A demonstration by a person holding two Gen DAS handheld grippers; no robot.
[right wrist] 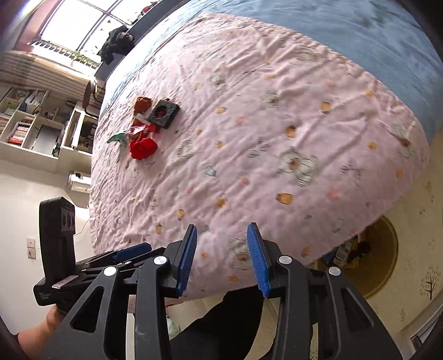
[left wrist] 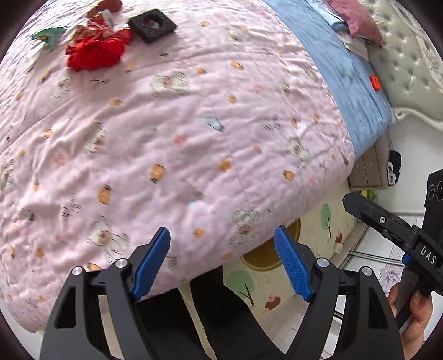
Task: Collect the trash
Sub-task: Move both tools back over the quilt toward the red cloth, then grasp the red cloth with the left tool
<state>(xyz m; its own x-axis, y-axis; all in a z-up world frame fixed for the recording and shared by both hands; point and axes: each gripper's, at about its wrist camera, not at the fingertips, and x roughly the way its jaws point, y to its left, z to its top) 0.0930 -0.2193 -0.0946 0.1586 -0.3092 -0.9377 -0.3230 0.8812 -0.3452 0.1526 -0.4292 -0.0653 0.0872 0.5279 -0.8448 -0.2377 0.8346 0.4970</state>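
**Still on the approach, nothing picked up**

Both tools are empty: the left gripper (left wrist: 223, 261) has its blue pads spread wide, the right gripper (right wrist: 221, 259) sits partly open. The trash, a crumpled red wrapper pile (left wrist: 95, 54) beside a black square foam piece (left wrist: 152, 25), lies on the pink quilted bedspread (left wrist: 193, 138), well apart from either. Next, reach across and close on one piece.

Home bedroom: quilted bed (left wrist: 193, 124), tufted headboard (left wrist: 409, 63) (bookshelf (right wrist: 30, 121) nearby).

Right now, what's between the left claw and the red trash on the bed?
Only bare pink quilt lies between the left claw and the red trash, seen in the left wrist view.
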